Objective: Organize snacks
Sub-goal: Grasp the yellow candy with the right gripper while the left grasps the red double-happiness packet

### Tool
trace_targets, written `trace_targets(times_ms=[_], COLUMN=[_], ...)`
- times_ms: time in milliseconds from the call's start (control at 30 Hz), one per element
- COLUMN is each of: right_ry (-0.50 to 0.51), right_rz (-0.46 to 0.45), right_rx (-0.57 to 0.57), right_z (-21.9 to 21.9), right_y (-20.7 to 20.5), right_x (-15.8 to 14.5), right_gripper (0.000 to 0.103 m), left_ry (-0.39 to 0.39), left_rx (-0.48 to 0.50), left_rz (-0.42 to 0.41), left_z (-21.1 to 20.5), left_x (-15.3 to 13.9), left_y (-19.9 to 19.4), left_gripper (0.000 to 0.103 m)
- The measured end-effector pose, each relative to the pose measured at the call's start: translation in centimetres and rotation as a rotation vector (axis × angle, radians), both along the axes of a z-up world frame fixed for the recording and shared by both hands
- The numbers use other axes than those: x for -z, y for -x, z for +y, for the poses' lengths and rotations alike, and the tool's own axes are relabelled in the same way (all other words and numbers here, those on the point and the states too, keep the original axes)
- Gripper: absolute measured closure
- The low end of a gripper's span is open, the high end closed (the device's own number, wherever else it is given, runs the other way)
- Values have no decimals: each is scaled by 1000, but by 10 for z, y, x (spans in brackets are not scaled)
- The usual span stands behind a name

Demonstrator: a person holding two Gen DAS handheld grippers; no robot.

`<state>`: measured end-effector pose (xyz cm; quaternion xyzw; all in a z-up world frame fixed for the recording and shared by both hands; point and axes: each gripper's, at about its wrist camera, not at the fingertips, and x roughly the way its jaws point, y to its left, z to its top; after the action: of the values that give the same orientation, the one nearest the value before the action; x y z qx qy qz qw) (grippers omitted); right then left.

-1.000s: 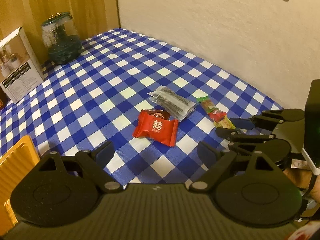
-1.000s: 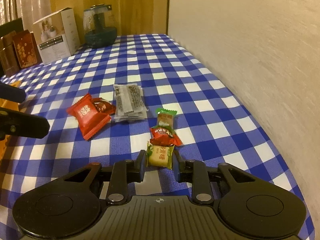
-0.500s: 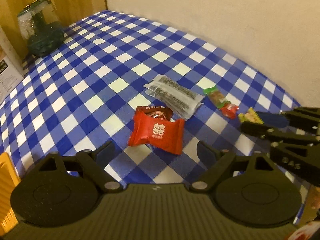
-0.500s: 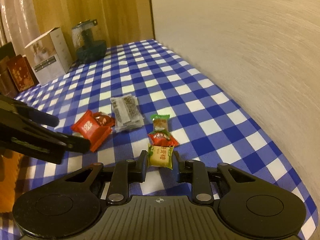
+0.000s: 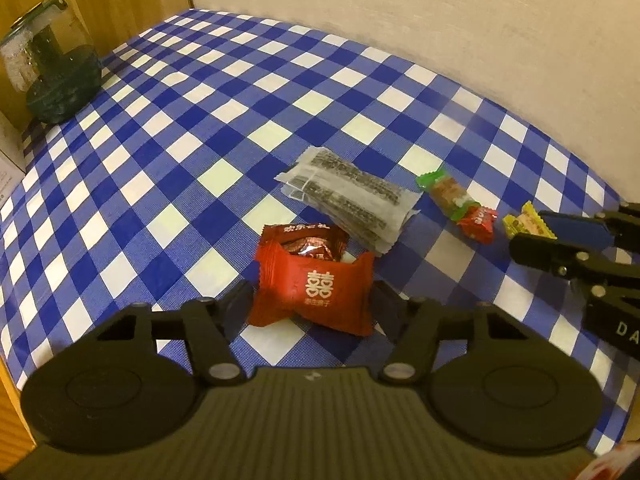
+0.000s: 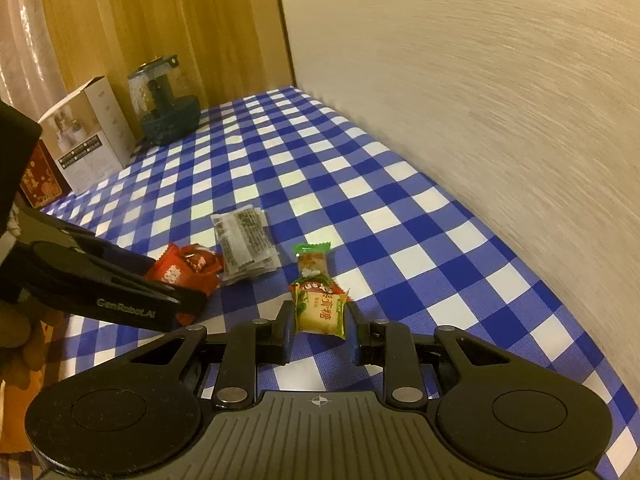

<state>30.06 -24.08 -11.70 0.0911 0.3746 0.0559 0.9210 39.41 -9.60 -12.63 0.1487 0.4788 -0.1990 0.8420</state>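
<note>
Under red packet [image 5: 316, 292], brown one half hidden; left hand-held gripper [image 5: 312, 304] closing round it; right [image 6: 320, 320] grips yellow candy [image 6: 320, 312].

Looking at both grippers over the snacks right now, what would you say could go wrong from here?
1. The left gripper is closing around the bright red packet, which overlaps the dark red packet; that one may get dragged along.
2. The right gripper pinches only the yellow candy by its near end, so it might slip.
</note>
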Motion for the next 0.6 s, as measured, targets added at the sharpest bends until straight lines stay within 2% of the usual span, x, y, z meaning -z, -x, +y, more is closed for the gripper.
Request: trace_targets(times_ms=[267,600], right_ry=[-9,-11], right_rz=[1,-5], right_rx=[1,-19], right_z=[3,9], right_y=[1,4], right_x=[-1,-3], right_gripper=[77,77], left_ry=[13,53], left_rx=[-1,-47], left_rz=[-6,-19], left_z=[0,8], left_x=[-4,-21], left_y=[9,38], left_gripper=[64,65])
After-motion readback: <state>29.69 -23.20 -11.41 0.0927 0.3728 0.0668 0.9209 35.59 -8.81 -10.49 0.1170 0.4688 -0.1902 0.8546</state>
